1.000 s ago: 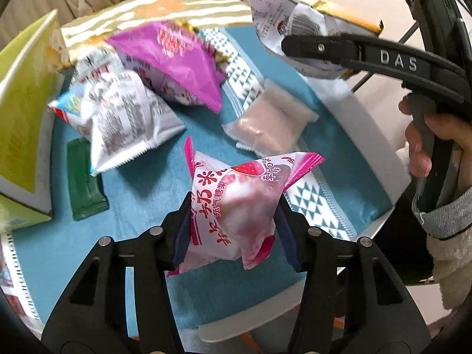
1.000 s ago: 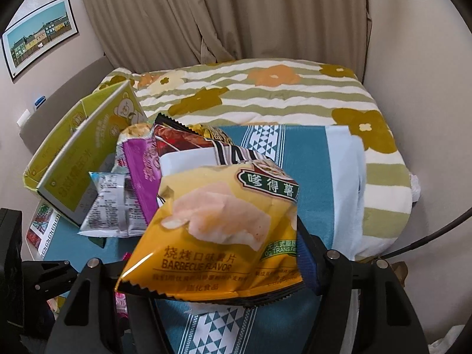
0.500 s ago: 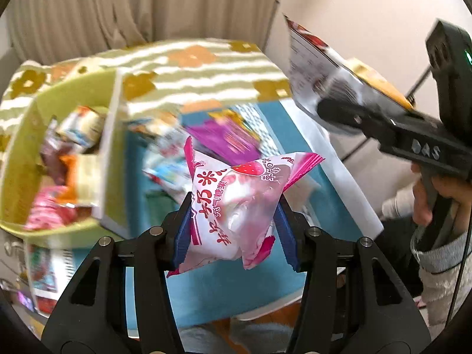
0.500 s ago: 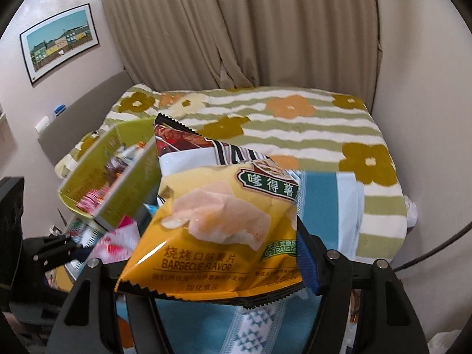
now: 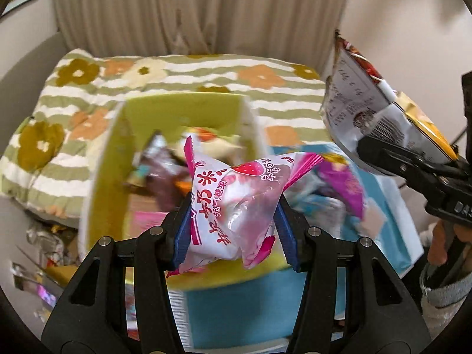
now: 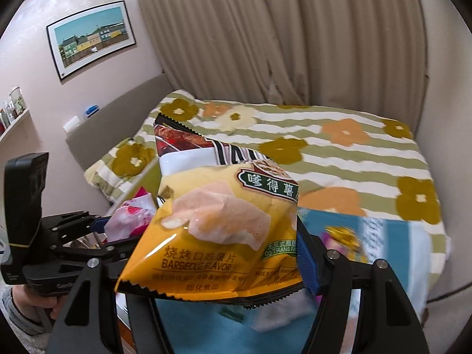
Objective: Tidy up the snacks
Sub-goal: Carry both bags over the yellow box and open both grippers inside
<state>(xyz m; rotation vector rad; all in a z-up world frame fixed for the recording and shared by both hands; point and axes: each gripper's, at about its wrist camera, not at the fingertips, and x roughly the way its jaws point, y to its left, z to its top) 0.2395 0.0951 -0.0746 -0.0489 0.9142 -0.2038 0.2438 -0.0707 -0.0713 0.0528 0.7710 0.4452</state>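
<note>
From my left gripper point(image 5: 234, 230) I see the candy bag point(image 5: 236, 206) between its fingers, in the air in front of the box point(image 5: 180, 112). More snacks point(image 5: 159, 165) lie in the box. The box stands on the table point(image 5: 244, 309), and the bed point(image 5: 177, 70) is behind it. At the right, my right gripper point(image 6: 224, 265) holds the chips bag point(image 6: 224, 230) above the table.

Left gripper point(image 5: 233, 221) and right gripper point(image 6: 218, 253) are both clamped, held aloft side by side.
</note>
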